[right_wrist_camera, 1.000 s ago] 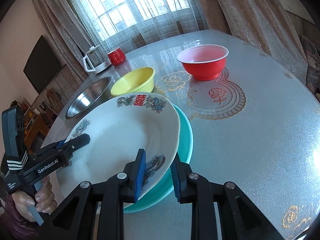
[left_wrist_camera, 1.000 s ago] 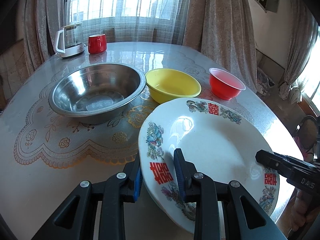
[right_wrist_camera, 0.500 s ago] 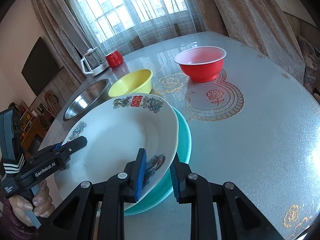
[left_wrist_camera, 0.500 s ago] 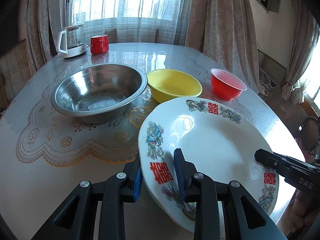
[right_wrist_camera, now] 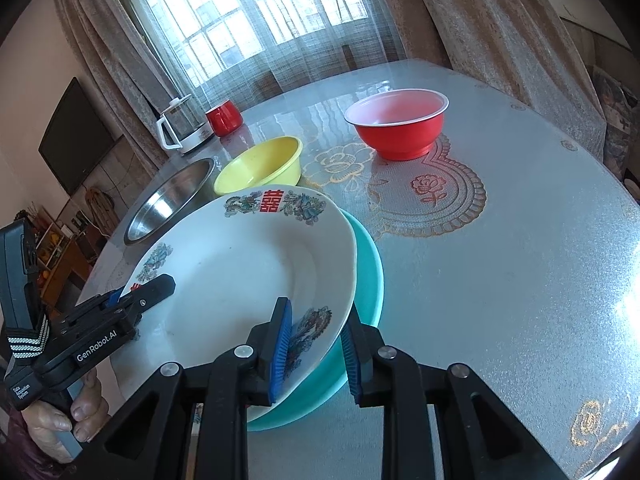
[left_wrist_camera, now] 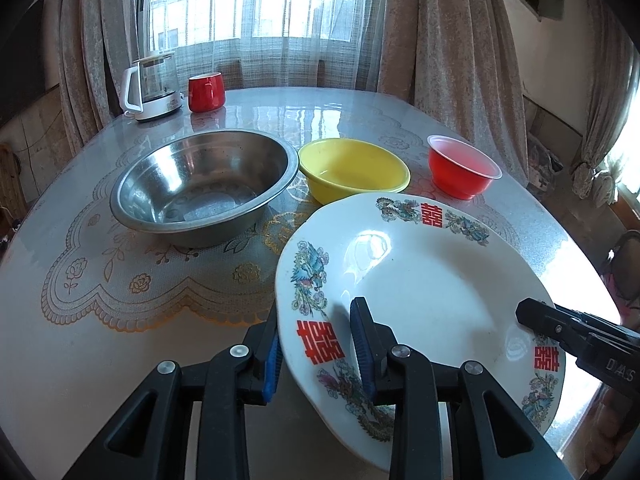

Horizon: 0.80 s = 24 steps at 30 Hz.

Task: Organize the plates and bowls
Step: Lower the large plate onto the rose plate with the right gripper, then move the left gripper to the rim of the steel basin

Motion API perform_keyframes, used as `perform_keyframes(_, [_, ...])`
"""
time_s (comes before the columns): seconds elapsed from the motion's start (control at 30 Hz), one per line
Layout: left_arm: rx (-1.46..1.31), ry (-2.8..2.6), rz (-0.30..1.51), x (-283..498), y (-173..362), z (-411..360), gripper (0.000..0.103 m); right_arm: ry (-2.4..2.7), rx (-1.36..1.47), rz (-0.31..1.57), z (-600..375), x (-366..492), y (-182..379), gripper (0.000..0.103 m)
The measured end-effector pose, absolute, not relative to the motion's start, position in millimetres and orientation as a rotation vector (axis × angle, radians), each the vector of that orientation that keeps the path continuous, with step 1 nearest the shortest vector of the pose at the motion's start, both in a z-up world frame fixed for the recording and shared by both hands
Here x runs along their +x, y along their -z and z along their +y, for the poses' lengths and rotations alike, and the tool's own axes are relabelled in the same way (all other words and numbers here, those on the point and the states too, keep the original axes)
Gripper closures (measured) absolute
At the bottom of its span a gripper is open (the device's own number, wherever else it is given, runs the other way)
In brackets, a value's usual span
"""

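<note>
Both grippers [left_wrist_camera: 318, 350] [right_wrist_camera: 316, 346] pinch white plate [left_wrist_camera: 420, 280] rim.

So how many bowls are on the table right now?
3. The steel bowl sits farthest left, the yellow bowl right beside it in the middle, and the red bowl stands apart on the right. The white plate could hide something behind it.

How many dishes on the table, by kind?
Plates: 2 - white patterned plate, teal plate under it
Bowls: 3 - steel bowl, yellow bowl, red bowl
Mugs: 1 - red mug
Kettles: 1 - glass kettle
Total: 7
</note>
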<state>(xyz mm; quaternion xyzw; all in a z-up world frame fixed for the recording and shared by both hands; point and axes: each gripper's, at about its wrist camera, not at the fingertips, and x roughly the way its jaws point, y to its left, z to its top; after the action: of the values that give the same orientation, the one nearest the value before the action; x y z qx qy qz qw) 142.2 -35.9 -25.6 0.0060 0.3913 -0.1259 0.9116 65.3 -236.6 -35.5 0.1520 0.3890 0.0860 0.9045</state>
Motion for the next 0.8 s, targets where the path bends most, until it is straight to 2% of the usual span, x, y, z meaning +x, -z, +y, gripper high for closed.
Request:
perform_keyframes(0.3, [0.024, 0.244, 0.796, 133.8, 22.3, -35.4, 0.07, -0.156, 0.334, 0.795, -240.4, 58.9, 28.4, 0.075])
perform_keyframes(0.8, [0.015, 0.224, 0.744, 112.6, 10.6, -22.2, 0.07, -0.127, 0.326, 0.746, -241.8, 49.7, 13.9, 0.075])
